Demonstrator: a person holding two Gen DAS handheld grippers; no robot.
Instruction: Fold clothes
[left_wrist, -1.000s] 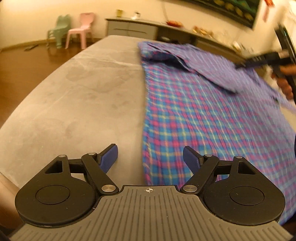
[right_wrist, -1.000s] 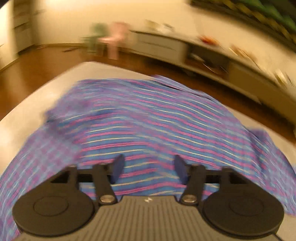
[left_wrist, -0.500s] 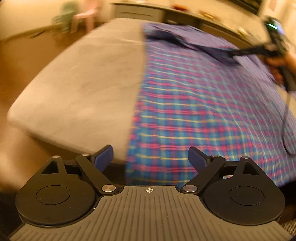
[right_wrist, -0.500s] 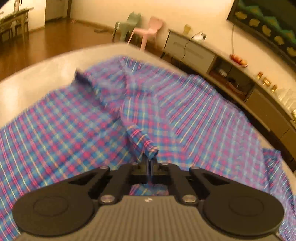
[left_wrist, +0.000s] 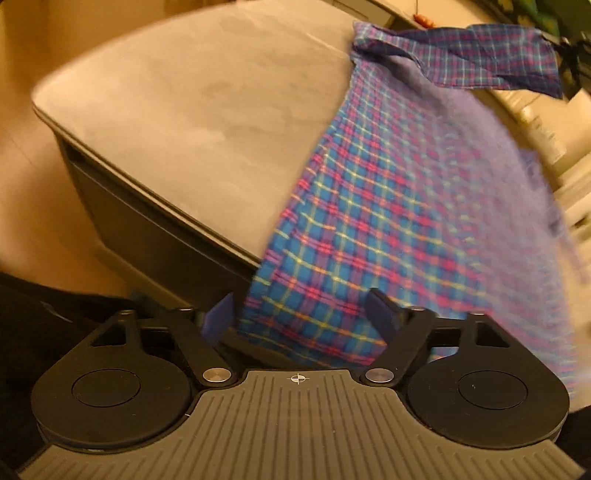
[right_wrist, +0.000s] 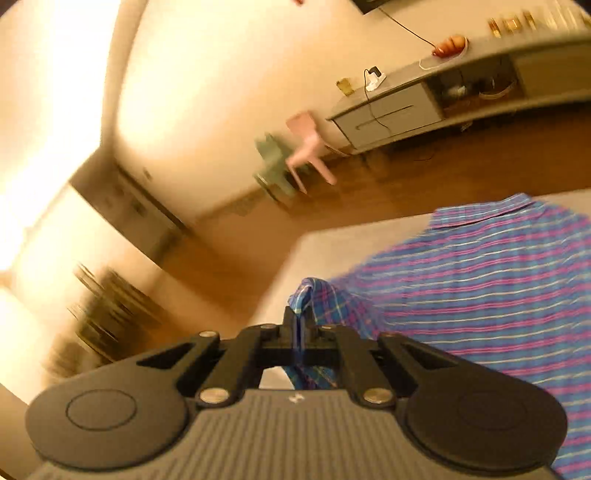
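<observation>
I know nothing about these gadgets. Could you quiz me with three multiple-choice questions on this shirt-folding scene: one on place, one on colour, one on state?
1. Where does the shirt lie?
A. on the grey table
B. on the floor
C. on a chair

2. What colour is the chair beside the green one?
A. yellow
B. pink
C. black

3. How is the right gripper?
A. wide open
B. shut on cloth
C. out of view

Key: 1 A, the plaid spreads over the tabletop. 2 B, the pink chair stands by the wall. 3 B, fabric is pinched between its fingers.

Black left tool (left_wrist: 301, 314), blue pads (left_wrist: 218, 315), silver screws (left_wrist: 217, 375).
</observation>
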